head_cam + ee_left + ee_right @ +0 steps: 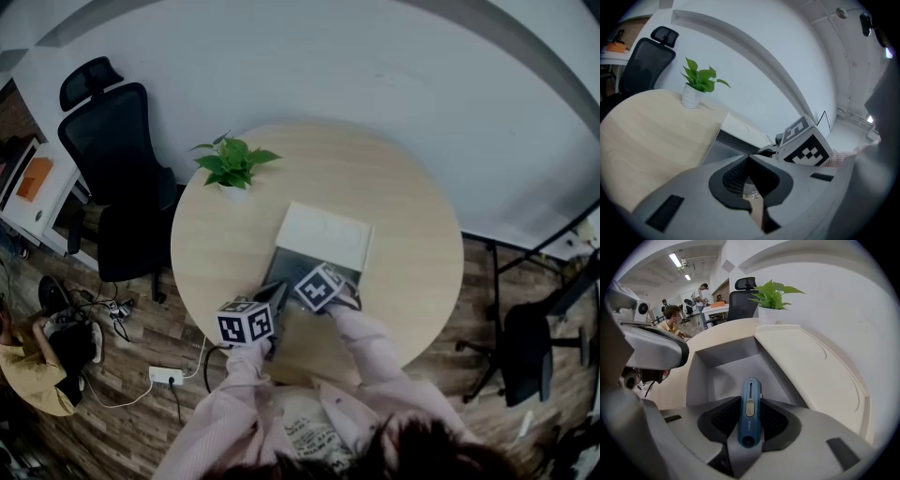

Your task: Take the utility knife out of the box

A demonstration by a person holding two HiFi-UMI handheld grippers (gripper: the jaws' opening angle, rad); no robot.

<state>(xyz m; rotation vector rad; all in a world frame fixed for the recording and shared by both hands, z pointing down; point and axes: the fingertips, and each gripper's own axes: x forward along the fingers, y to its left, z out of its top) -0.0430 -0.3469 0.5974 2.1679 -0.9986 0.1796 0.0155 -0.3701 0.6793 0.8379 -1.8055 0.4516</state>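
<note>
The right tongs (749,420) pinch the blue utility knife (750,401), low in the middle of the frame, over the open grey box (723,376) on the bench (412,244). The left tongs (750,180) are closed.

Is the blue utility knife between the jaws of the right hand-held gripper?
Yes, the right hand-held gripper clamps the utility knife above the grey box.

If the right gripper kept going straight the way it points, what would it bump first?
Probably the grey floor of the open box: the right gripper, shut on the blue utility knife, points down into it, knife tip first.
</note>
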